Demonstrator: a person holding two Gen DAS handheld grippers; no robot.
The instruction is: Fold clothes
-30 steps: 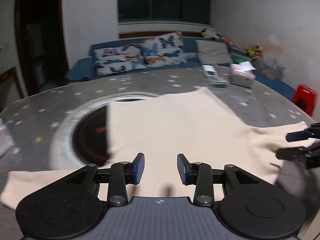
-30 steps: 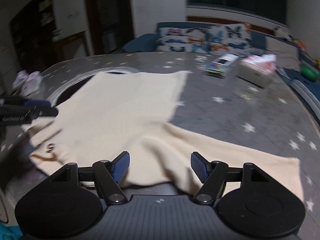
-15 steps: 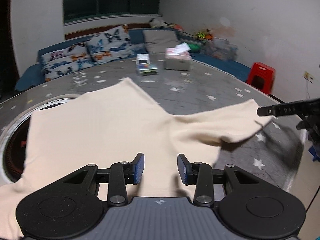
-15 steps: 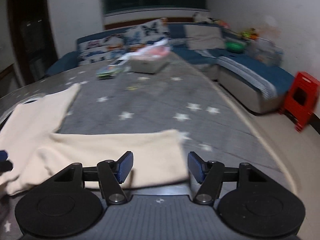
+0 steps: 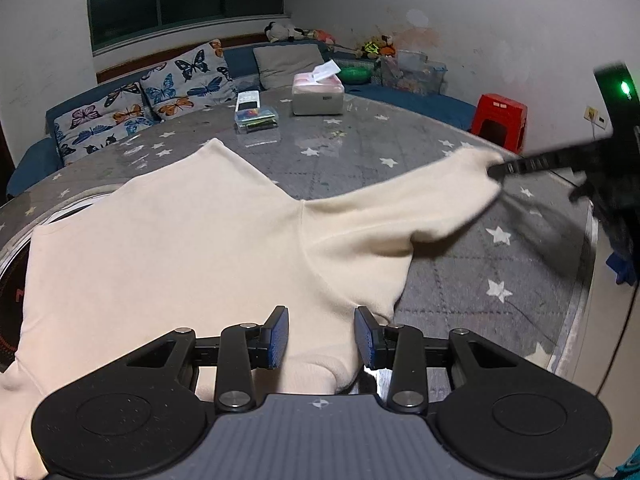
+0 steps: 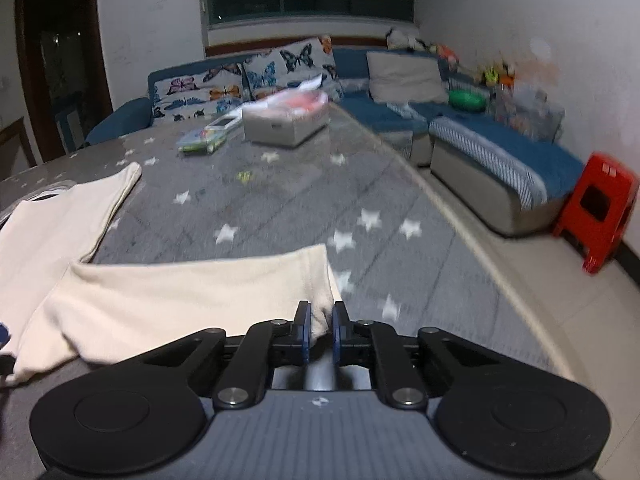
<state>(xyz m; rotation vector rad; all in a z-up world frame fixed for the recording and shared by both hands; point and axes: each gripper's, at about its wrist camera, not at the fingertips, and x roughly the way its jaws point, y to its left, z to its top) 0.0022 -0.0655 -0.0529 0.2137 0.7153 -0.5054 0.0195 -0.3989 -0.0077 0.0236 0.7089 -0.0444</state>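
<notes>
Grey star-patterned table (image 5: 460, 236): right gripper (image 6: 319, 326) pinches cream knit sweater's (image 5: 180, 248) sleeve cuff (image 6: 320, 276), lower centre; left gripper (image 5: 321, 334) agape, empty, above it.

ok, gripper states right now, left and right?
Left gripper: open, holding nothing, hovering over the cream sweater.
Right gripper: shut on the sweater's sleeve cuff, lifting it off the table.

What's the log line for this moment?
right tool shut on sweater sleeve cuff | left tool open over sweater | table
</notes>
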